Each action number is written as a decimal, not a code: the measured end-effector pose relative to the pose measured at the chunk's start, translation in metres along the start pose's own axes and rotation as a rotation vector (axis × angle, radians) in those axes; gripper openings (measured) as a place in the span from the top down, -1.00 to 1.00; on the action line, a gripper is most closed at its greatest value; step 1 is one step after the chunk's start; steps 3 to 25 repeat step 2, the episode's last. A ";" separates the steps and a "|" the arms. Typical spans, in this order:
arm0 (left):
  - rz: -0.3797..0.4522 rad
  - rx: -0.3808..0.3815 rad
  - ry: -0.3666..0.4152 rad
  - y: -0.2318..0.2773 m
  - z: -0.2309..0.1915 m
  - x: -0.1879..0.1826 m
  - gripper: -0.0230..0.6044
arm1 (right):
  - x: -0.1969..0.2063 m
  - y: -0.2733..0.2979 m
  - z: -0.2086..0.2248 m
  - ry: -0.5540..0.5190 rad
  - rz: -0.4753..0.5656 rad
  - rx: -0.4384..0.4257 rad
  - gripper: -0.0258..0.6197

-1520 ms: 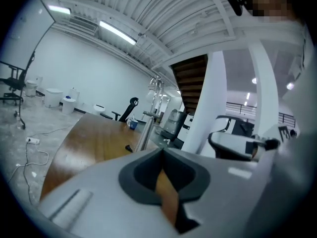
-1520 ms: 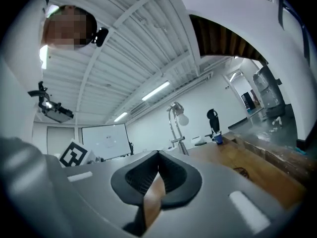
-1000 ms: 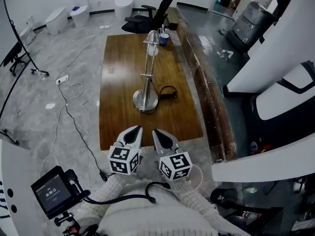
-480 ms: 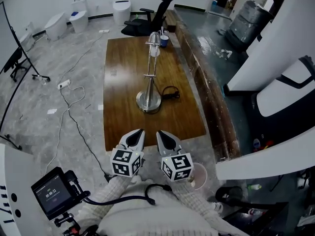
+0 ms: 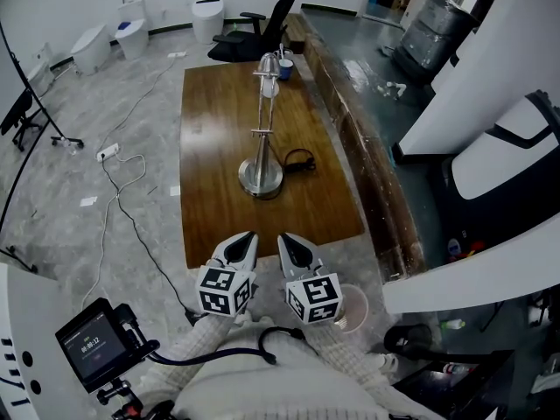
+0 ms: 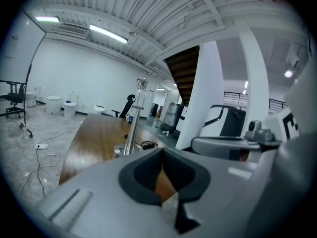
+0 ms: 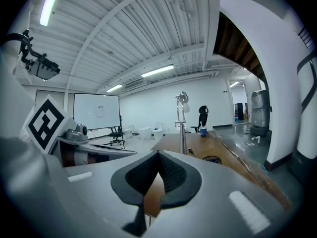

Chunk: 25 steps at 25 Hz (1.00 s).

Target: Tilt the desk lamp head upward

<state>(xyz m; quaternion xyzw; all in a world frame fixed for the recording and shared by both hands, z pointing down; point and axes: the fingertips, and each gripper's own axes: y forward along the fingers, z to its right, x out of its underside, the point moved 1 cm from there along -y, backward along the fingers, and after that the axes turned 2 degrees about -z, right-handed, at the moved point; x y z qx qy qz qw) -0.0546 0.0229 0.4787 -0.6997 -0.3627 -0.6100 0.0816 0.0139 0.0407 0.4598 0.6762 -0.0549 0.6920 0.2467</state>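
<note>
On the table (image 5: 210, 147) ahead of us, the desk lamp (image 5: 262, 178) stands near the middle. A coiled cable (image 5: 298, 160) lies on the tabletop just right of the lamp's base. A cup (image 5: 286, 67) sits at the far end, with an office chair (image 5: 262, 26) on the floor behind it. Our left gripper (image 5: 244, 237) and right gripper (image 5: 290, 240) hang side by side just short of the table's near edge, well apart from the lamp. A floor cable (image 5: 114, 191) trails to the table's left.

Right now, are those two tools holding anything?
Left tool: closed, empty.
Right tool: closed, empty.
</note>
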 end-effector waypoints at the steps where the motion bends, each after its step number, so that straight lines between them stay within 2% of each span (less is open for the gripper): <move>1: -0.002 0.003 0.001 0.000 0.001 0.000 0.90 | 0.000 0.000 -0.001 -0.007 -0.002 0.000 0.92; 25: -0.003 0.007 0.002 -0.001 0.002 0.000 0.90 | 0.000 0.000 -0.002 -0.014 -0.003 -0.001 0.92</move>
